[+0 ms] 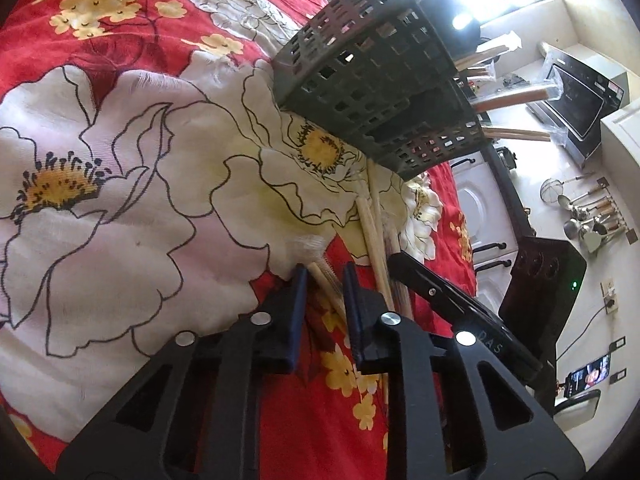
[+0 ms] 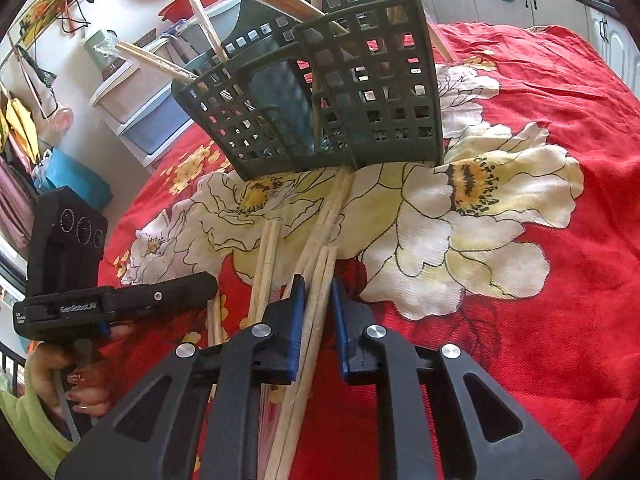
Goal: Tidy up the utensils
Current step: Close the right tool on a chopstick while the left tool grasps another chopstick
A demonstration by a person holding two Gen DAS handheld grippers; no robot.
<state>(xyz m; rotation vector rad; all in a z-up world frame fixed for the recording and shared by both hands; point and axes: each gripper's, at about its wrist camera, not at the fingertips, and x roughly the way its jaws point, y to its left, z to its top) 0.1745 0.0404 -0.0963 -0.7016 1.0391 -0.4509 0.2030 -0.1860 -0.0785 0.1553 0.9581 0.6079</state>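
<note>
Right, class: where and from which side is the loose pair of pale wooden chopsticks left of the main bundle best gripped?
Grip the pale wooden chopstick pair mid-shaft from above, fingers straddling its width: it lies flat on the red floral cloth, pointing lengthwise toward the dark slotted plastic basket.

The chopsticks (image 2: 316,280) run off the bottom edge behind the right gripper's (image 2: 316,300) arms; the basket's (image 2: 320,112) top is cut off.

left wrist cam: close, angled down over its fingers (image 1: 298,300) at the floral cloth (image 1: 120,160)
right wrist cam: same, close, downward tilt
shared: chopsticks (image 2: 316,280) between fingers, slotted holder (image 2: 320,112) beyond fingertips
</note>
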